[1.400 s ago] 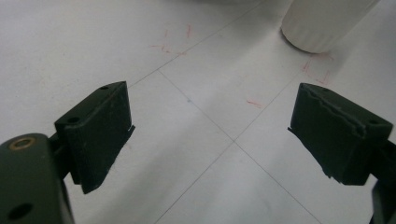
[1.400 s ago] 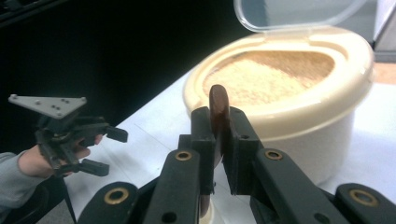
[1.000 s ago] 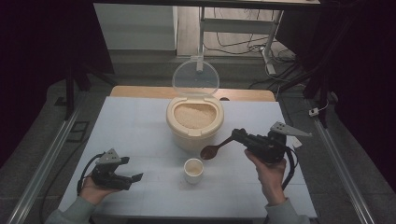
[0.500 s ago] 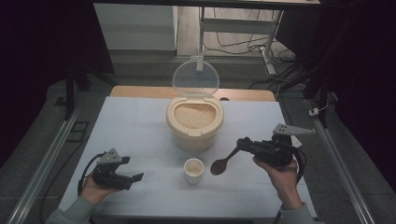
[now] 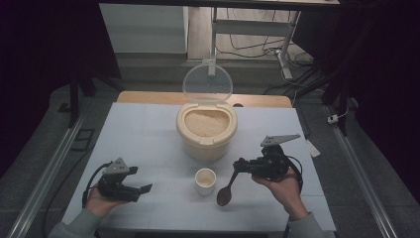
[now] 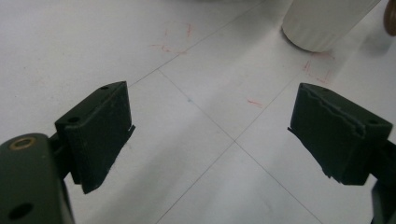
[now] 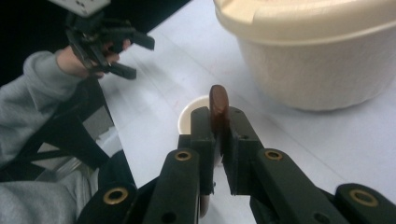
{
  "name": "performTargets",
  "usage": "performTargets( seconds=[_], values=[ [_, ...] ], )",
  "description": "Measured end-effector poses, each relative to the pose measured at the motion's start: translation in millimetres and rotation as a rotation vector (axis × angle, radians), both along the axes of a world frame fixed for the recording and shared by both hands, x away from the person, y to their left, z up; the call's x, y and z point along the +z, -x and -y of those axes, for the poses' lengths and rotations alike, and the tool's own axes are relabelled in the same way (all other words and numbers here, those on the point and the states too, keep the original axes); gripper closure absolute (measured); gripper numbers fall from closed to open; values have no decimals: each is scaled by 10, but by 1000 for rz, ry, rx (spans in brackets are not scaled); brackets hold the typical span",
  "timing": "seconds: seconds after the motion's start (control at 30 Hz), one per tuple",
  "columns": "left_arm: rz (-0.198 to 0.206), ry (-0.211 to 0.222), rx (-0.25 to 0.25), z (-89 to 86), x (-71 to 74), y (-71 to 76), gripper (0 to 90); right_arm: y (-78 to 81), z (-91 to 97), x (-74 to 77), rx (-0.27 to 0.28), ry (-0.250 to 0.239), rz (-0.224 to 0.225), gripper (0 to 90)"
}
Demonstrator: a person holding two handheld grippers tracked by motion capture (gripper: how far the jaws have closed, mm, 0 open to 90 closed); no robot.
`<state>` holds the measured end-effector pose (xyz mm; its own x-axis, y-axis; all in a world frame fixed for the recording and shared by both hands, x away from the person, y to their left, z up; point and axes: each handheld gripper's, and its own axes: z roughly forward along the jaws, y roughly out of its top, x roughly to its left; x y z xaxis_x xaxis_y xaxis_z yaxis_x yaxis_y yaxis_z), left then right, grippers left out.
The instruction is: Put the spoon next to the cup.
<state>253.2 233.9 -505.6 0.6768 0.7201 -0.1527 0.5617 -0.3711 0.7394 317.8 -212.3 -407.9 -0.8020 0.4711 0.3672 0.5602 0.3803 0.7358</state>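
Spoon [image 5: 227, 189]: dark brown, clamped by its handle in the right gripper [image 5: 241, 166], jaws squeezed tight on it, bowl hanging low and tipped down toward the table [image 5: 148, 129], just right of the cup [image 5: 205, 180] and close above the white surface. From the right gripper view, spoon [image 7: 218, 109] seen edge-on, pinched between the two black jaws, with the cup [image 7: 191, 116] right behind it. Cup small, white, upright, pale contents inside, standing near the table's front middle, between the two grippers. Behind the cup, well apart from it, a cream bin [image 5: 206, 130] full of rice, its clear round lid [image 5: 207, 83] swung up and standing open at the back. Bin [image 7: 317, 51] also looming large at the upper right of the right gripper view. Left gripper [image 5: 143, 189] held low at the front left in the person's hand [image 5: 99, 201], jaws spread wide and gripping nothing; bare white table between them in the left gripper view, the cup's base [image 6: 322, 23] off at the upper right. Right hand [image 5: 282, 186] wrapped under its gripper, grey sleeve at the bottom edge.
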Motion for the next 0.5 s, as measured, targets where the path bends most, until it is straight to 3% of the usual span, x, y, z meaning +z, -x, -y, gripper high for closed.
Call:
performTargets(
  seconds=[0.4,0.5],
  values=[
    [-1,-7,-5,8,-6,-2,126,-101,-111,-180,28,38,-52,826],
    [-1,-7,-4,8,-6,-2,126,-162,-111,-224,22,24,-61,820]
  ],
)
